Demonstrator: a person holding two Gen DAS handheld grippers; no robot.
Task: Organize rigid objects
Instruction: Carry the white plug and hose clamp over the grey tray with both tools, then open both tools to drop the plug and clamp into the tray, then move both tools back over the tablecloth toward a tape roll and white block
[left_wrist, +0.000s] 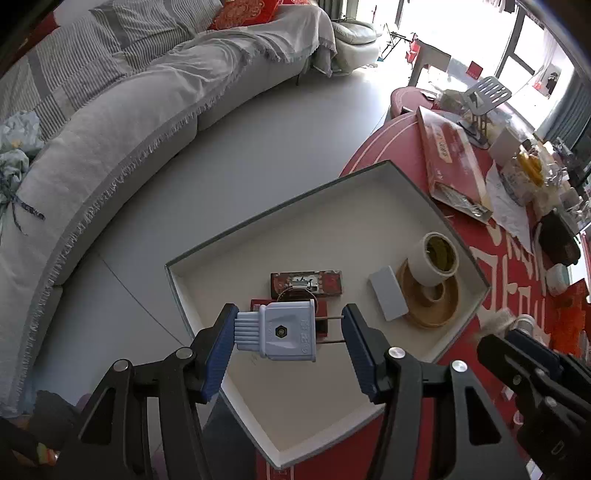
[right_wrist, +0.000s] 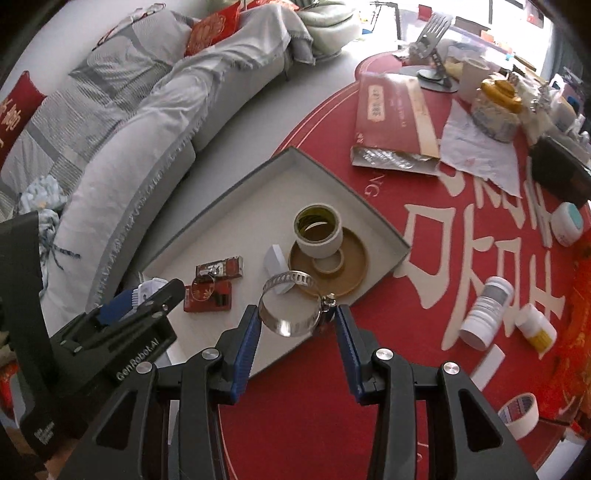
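Blue-padded, the left gripper pinches a pale blue plug end to end above the white tray; the right gripper clasps a steel hose clamp over the tray's near edge.

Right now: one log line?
left gripper: holds pale blue plastic plug | right gripper: holds steel hose clamp | both above shallow white tray

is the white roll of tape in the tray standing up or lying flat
Tilted, neither upright nor flat. The white tape roll leans on the rim of the wooden dish inside the tray, its open core facing up towards the camera.
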